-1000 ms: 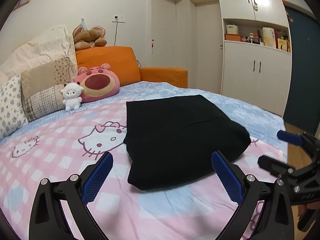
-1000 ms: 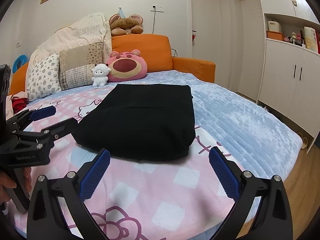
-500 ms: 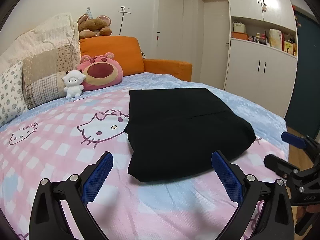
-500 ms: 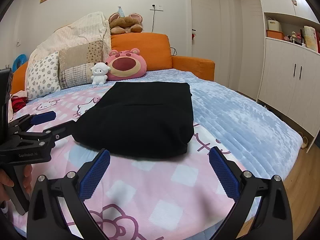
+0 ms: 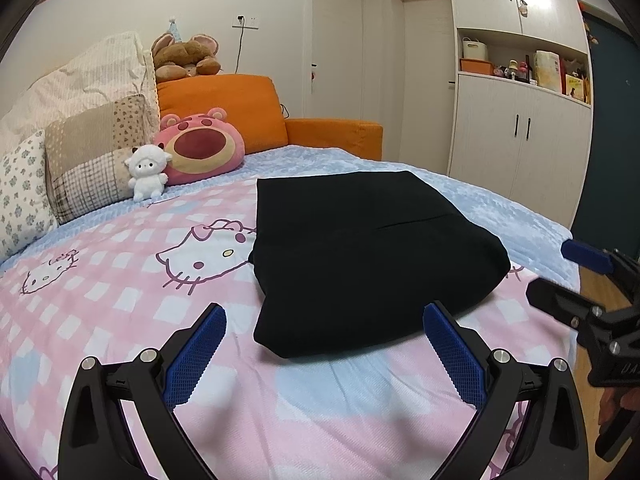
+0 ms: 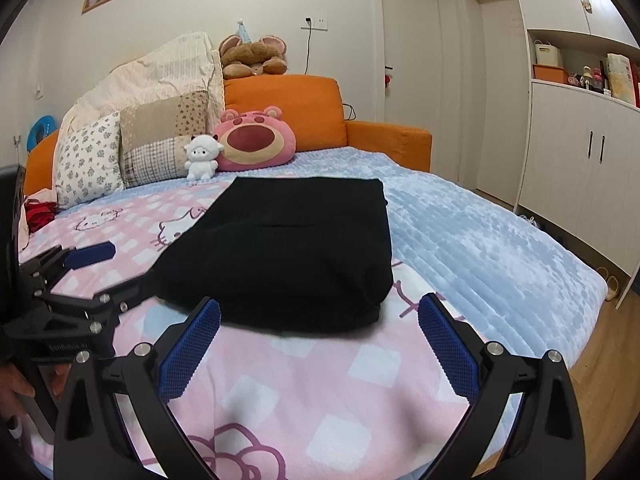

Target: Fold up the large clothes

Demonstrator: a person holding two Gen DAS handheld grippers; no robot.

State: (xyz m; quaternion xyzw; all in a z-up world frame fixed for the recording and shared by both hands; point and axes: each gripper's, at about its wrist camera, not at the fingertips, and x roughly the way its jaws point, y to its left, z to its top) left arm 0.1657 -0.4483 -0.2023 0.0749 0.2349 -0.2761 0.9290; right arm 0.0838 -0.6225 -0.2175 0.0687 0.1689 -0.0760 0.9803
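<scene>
A black garment [image 5: 368, 256] lies folded into a thick rectangle on the pink Hello Kitty bedspread [image 5: 120, 300]; it also shows in the right wrist view [image 6: 288, 256]. My left gripper [image 5: 324, 320] is open and empty, just short of the garment's near edge. My right gripper [image 6: 320, 312] is open and empty, close to the garment's near edge. Each gripper shows in the other's view: the right one [image 5: 568, 272] at the far right, the left one [image 6: 108, 272] at the left, beside the garment's corner.
Pillows [image 5: 92, 156], a pink bear cushion [image 5: 204, 152] and a small white plush [image 5: 146, 172] lie at the head of the bed. An orange headboard [image 5: 224, 104] stands behind. White cupboards [image 5: 520, 152] line the right wall. The bed's edge and wooden floor [image 6: 600, 360] are to the right.
Both grippers have pulled back slightly and tilted, so the garment sits a little farther away and the view is raised. The garment has not moved. Both grippers stay open.
</scene>
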